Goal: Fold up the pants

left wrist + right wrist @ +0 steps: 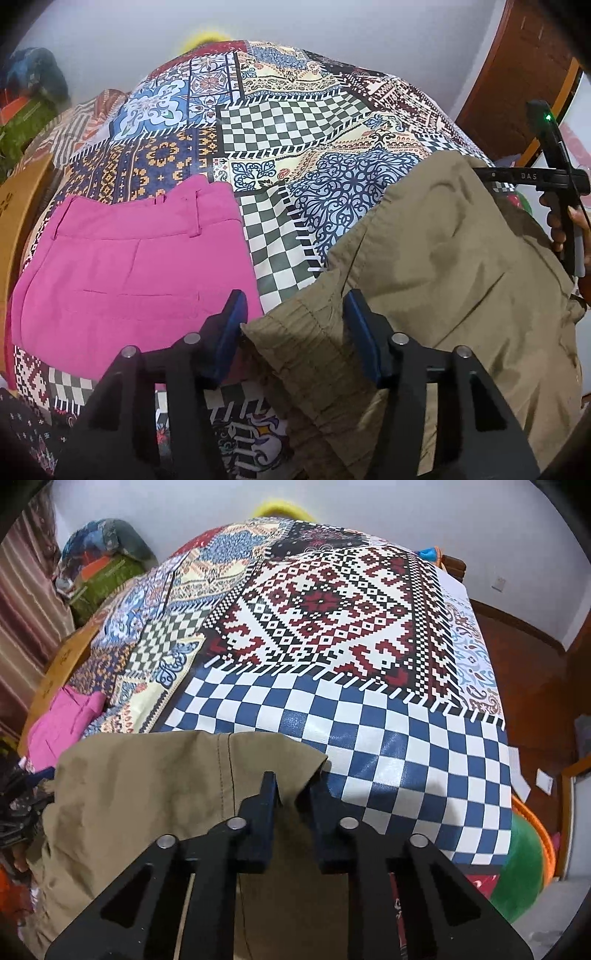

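Khaki pants spread over the patchwork-clothed desk, beside folded pink pants, our left claw gaping wide around the gathered waistband edge, our right claw nearly closed, pinching a khaki corner.

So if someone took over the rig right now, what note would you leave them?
Left gripper: open, its fingers either side of the khaki pants' gathered edge, not clamped.
Right gripper: shut on the khaki pants at a corner.
Pink pants: already folded, lying left of the khaki pair on the tablecloth.
Left to do: close the left gripper, then fold the khaki pair.
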`<state>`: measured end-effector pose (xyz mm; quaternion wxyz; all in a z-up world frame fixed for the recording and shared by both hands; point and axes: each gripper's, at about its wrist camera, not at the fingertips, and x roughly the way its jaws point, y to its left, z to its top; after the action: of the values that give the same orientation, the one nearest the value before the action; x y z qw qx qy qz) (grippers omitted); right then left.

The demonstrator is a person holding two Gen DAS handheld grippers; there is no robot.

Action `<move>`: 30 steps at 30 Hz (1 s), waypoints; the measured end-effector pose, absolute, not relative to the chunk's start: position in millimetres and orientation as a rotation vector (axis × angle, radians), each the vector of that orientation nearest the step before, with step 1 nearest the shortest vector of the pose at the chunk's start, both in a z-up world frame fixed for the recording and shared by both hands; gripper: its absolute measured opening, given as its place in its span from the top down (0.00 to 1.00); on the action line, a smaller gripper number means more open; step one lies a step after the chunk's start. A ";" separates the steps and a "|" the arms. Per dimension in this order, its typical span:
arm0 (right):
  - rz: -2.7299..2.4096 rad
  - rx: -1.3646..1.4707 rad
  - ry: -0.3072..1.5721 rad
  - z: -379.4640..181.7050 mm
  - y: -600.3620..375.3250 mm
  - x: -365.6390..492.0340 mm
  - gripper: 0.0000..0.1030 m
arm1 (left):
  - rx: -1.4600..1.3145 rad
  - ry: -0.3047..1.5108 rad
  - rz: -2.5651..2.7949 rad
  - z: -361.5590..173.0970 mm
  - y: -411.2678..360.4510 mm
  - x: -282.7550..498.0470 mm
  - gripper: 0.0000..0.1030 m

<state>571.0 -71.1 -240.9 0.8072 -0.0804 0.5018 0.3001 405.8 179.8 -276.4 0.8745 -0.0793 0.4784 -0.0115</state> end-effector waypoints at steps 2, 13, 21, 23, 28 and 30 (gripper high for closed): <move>0.639 -0.190 1.051 -237.8 -70.8 567.1 0.89 | -0.176 0.998 -0.032 -275.7 181.6 402.7 0.52; 0.646 -0.159 0.974 -213.2 -78.5 554.6 0.91 | -0.175 1.022 -0.058 -270.7 183.7 383.6 0.68; 0.651 -0.159 0.909 -186.7 -81.8 535.4 0.91 | -0.161 1.016 -0.017 -251.6 177.1 375.9 0.85; 0.639 -0.160 0.880 -177.8 -83.2 533.2 0.91 | -0.148 1.006 -0.012 -242.1 175.2 380.7 0.90; 0.617 -0.105 0.830 -153.2 -93.1 535.6 0.91 | -0.138 0.964 -0.001 -211.3 173.5 393.5 0.91; 0.616 -0.082 0.813 -142.6 -96.8 535.8 0.91 | -0.135 0.937 -0.001 -196.4 171.8 396.1 0.91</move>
<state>535.8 -96.8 -142.6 0.8720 -0.0393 0.3890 0.2945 396.1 171.8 -196.4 0.8900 -0.0650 0.4513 -0.0007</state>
